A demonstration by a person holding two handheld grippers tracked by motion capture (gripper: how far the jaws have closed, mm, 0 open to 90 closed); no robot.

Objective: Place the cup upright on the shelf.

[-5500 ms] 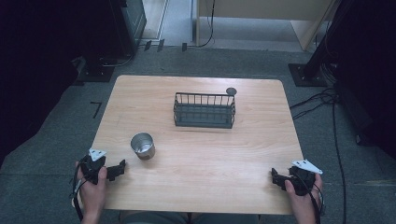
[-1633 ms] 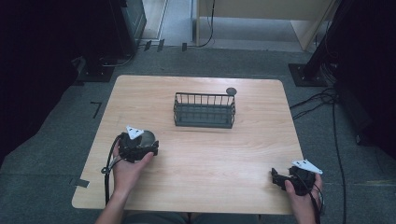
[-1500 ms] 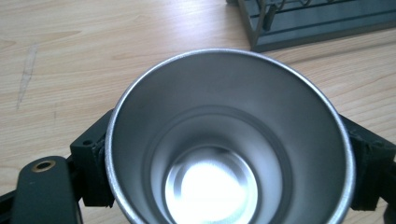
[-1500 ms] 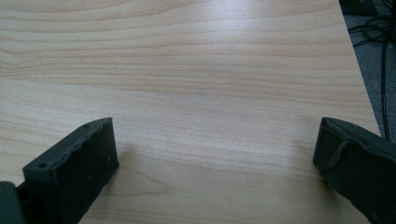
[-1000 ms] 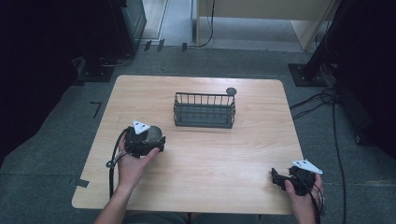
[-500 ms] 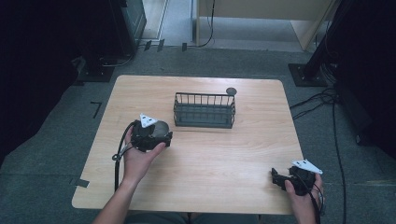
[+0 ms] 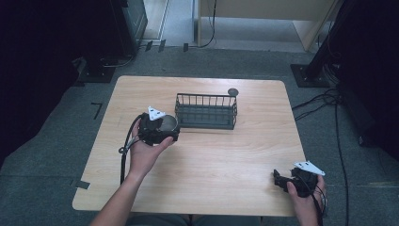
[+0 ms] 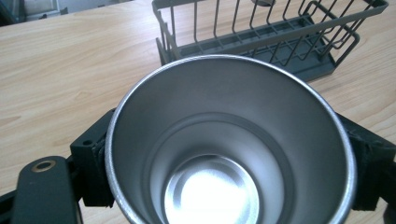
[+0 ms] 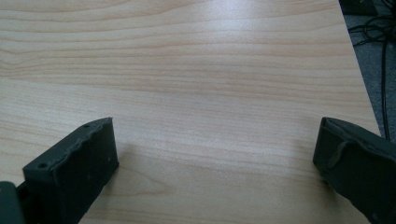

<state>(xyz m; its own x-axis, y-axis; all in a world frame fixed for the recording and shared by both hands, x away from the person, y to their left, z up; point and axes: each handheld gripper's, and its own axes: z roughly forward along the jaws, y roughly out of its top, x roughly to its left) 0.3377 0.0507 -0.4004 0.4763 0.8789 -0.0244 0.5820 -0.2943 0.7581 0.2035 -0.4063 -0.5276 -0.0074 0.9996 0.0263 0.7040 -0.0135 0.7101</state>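
Between the two black jaws of my left gripper sits a shiny round metal cup, squeezed tight on both sides so it cannot slip. I hold it mouth up, so I can look right down to its smooth, bright bottom. Just ahead of the cup stands a dark grey wire basket with thin bars, and I think the cup goes in there. My right gripper rests low on the pale wooden table, its jaws wide apart with nothing in them.
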